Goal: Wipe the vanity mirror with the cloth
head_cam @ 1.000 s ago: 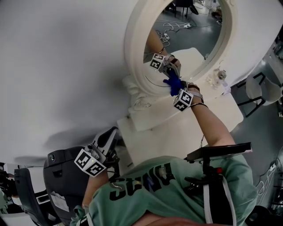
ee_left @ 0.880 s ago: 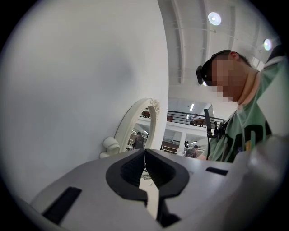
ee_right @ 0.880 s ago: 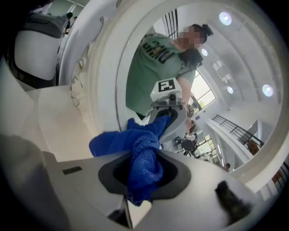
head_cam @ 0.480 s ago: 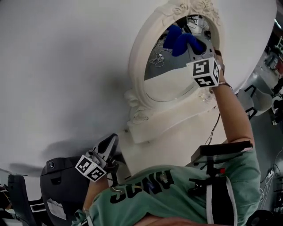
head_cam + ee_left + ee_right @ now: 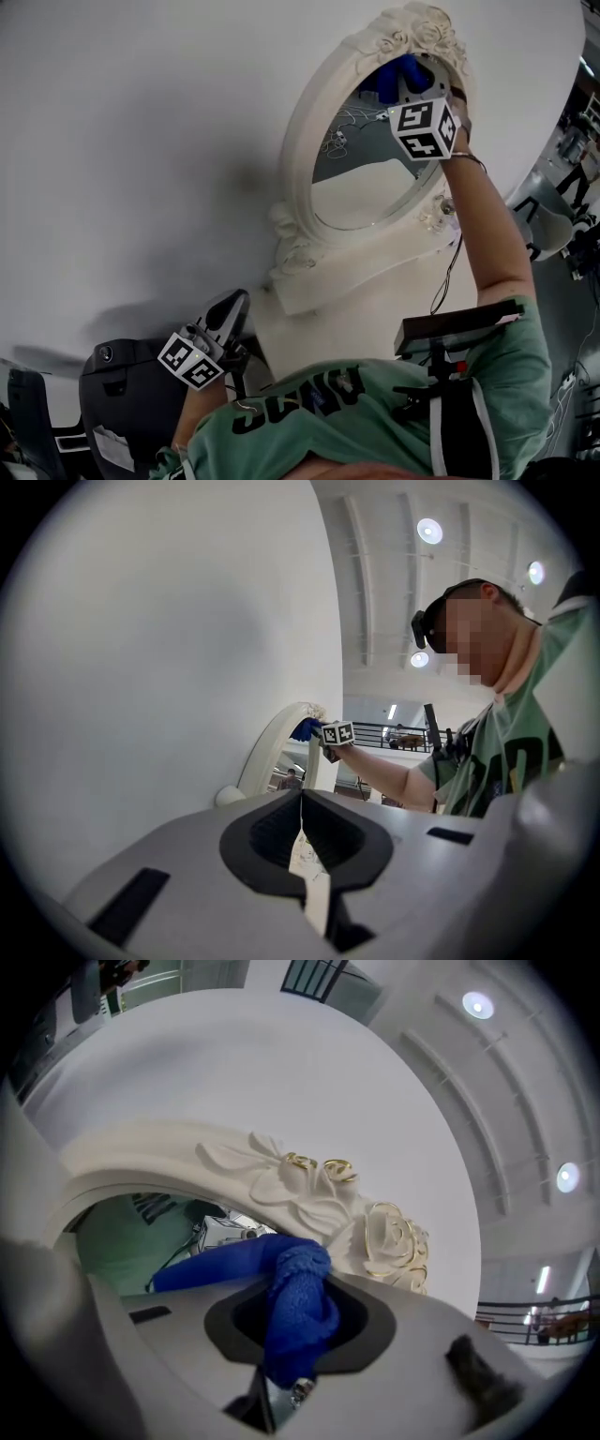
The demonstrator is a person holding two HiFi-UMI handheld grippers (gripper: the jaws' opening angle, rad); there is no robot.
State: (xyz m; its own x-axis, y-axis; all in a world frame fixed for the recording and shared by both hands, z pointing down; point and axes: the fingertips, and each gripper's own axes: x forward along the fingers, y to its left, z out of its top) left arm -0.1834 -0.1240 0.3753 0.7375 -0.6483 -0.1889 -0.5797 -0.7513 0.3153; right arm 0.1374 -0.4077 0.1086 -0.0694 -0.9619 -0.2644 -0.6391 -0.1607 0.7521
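Observation:
The oval vanity mirror (image 5: 370,178) in its white carved frame stands against the wall. My right gripper (image 5: 409,92) is raised to the top of the glass, just under the frame's roses (image 5: 380,1232), and is shut on the blue cloth (image 5: 397,73). The bunched cloth (image 5: 296,1302) sits between the jaws and trails left over the mirror glass (image 5: 131,1232). My left gripper (image 5: 233,300) hangs low by the person's side, far from the mirror (image 5: 279,750), shut with nothing in it (image 5: 302,819).
The mirror rests on a white vanity top (image 5: 323,305). A dark grey chair (image 5: 127,389) is at the lower left beside my left gripper. A black device (image 5: 457,326) is strapped to the person's chest. A white chair (image 5: 553,208) stands at the right.
My right gripper has carried the blue cloth up from the mirror's lower edge to its top and a little left along it. The left gripper has stayed put.

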